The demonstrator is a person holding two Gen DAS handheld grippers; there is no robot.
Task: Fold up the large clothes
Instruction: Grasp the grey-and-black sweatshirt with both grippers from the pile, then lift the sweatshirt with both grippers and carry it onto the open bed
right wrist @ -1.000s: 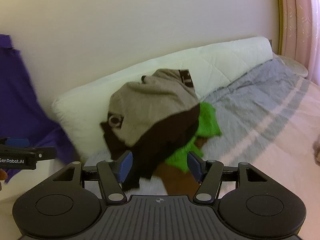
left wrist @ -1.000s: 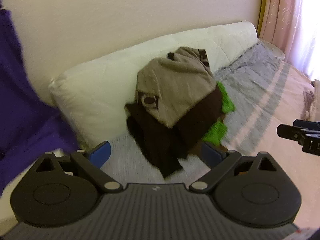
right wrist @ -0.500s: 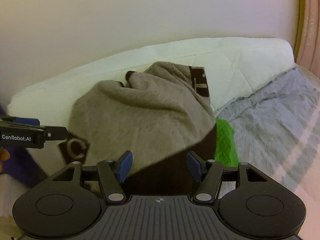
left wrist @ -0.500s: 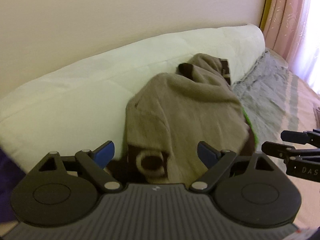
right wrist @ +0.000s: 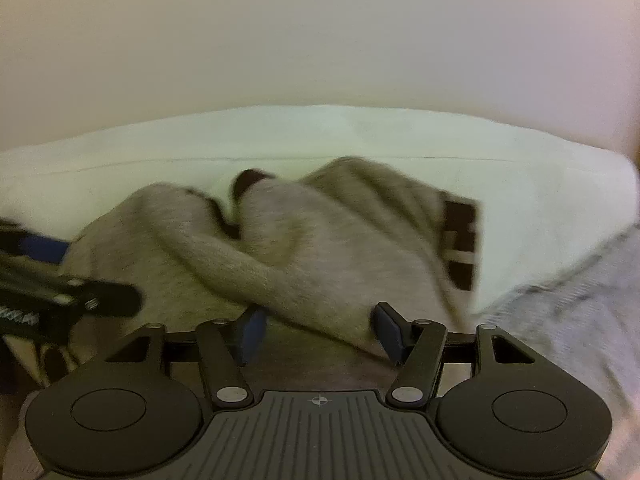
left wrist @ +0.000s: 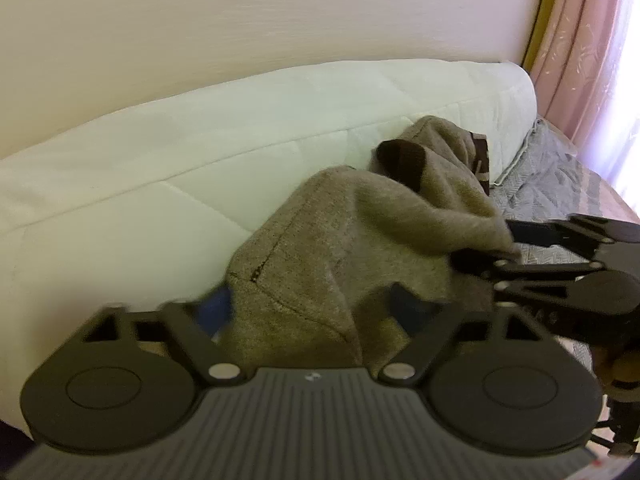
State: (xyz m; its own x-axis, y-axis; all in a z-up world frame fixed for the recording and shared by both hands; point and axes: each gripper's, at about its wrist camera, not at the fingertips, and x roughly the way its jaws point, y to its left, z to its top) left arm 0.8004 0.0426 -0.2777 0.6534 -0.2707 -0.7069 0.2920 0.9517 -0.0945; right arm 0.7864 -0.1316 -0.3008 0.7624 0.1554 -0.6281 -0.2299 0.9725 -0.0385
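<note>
Against white cushion [left wrist: 280, 128], crumpled grey-brown garment [left wrist: 352, 232] — dark cuffs

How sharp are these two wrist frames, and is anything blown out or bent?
Left wrist: the tan garment is fairly sharp, the left tongs smear with motion, window glare bleaches the curtain, and the white cushion bows from the fisheye. Right wrist: soft throughout, the garment streaked, corners vignetted.

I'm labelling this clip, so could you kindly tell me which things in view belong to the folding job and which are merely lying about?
Job:
- beige garment
- left hand-held gripper, closing, cloth between its jaws
- right hand-held gripper, closing, cloth between its jaws

Lying about:
- white cushion
- grey bedspread
- pink curtain
</note>
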